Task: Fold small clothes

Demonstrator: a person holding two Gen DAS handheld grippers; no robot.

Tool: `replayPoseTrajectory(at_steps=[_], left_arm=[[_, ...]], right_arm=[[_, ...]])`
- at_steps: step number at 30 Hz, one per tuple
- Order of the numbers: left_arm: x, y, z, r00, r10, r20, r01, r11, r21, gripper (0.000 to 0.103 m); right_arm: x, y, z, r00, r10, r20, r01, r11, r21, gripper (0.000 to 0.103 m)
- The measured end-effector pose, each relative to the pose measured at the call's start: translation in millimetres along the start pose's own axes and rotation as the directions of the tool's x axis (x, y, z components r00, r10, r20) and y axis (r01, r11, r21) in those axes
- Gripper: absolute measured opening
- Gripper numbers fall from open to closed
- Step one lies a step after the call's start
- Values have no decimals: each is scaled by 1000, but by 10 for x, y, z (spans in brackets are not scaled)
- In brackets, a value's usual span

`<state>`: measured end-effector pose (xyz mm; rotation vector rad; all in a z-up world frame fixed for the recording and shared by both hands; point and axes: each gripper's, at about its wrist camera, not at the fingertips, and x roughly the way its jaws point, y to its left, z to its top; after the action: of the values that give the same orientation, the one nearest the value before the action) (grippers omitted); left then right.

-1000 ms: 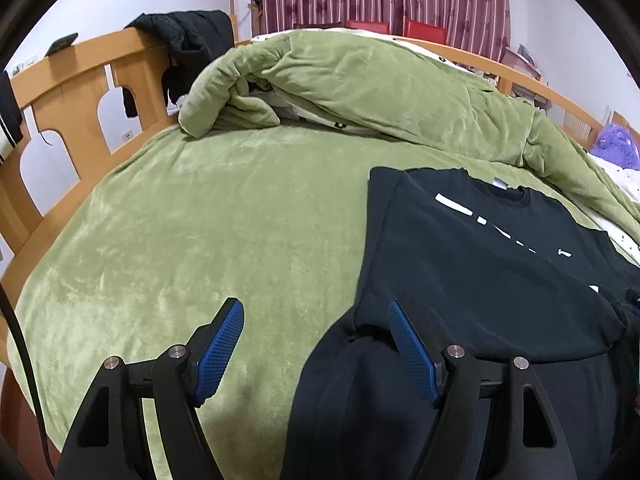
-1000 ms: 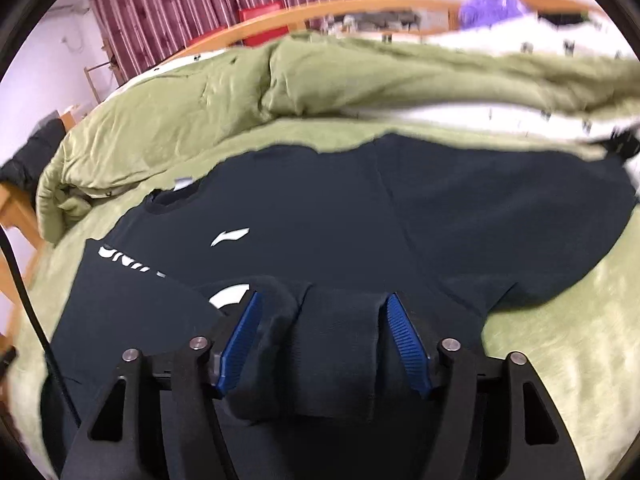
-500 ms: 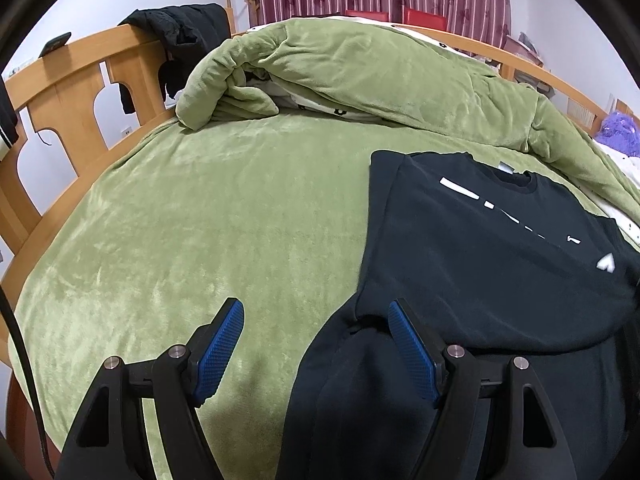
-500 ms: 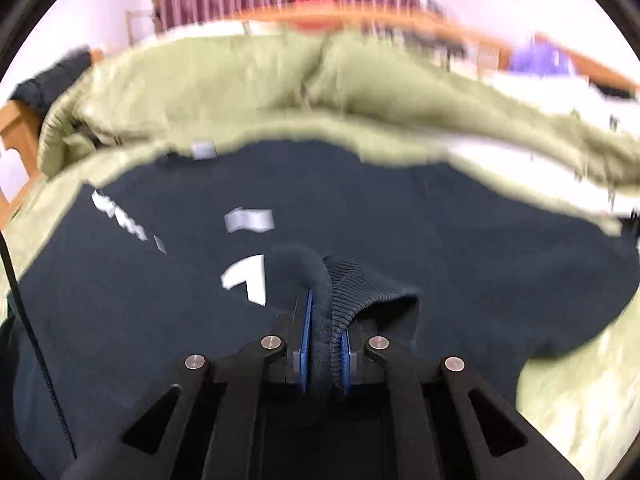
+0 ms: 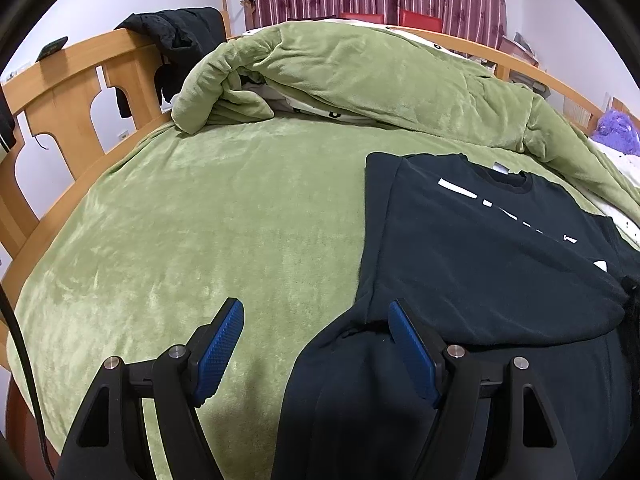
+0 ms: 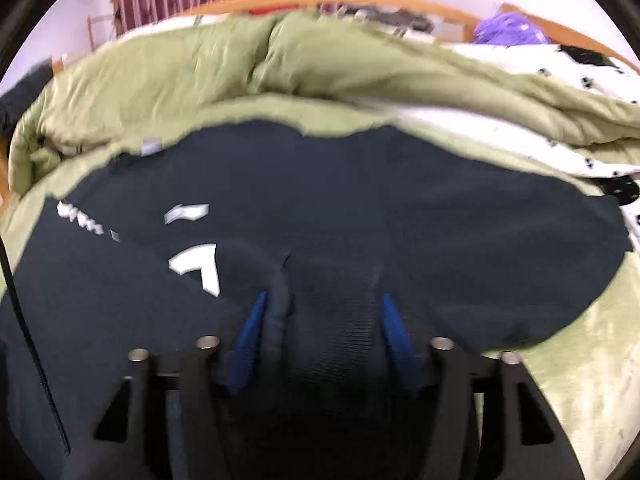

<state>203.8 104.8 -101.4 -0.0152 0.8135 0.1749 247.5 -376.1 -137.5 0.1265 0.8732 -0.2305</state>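
Observation:
A black sweatshirt [image 5: 492, 248] with white print lies on the green blanket [image 5: 224, 216], its left side folded inward. My left gripper [image 5: 316, 320] is open and empty above the sweatshirt's lower left edge, its right finger over the cloth. In the right wrist view the sweatshirt [image 6: 360, 208] spreads wide. My right gripper [image 6: 322, 312] is open, its blue pads either side of a ribbed cuff [image 6: 332, 320] that lies between them, not pinched. The view is blurred.
A rolled green duvet [image 5: 360, 76] lies across the back of the bed. A wooden bed rail [image 5: 68, 92] with dark clothes [image 5: 176, 36] hung on it stands at the left. A purple item [image 5: 618, 136] sits far right.
My right gripper, open a second ago, shut on the cuff and has now opened again, letting the cuff go. My left gripper stayed open and barely moved.

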Motion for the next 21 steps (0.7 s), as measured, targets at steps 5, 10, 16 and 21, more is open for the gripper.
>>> replayPoseTrajectory(at_steps=[5, 10, 16, 21], left_arm=[[-16, 17, 46, 1000, -7, -5, 7, 1000, -14, 73], [-13, 49, 113, 1000, -19, 10, 19, 999, -46, 80], [68, 106, 147, 1000, -15, 1, 15, 998, -64, 82], [186, 216, 178, 1000, 12, -13, -13, 996, -92, 82]], right_arm=[[-282, -399, 109, 999, -32, 39, 28, 996, 82, 70], [-364, -1149, 268, 997, -70, 31, 62, 977, 206, 75], [-418, -1995, 209, 979, -203, -7, 198, 946, 258, 75], [-293, -2573, 87, 976, -215, -37, 214, 914, 344, 75]])
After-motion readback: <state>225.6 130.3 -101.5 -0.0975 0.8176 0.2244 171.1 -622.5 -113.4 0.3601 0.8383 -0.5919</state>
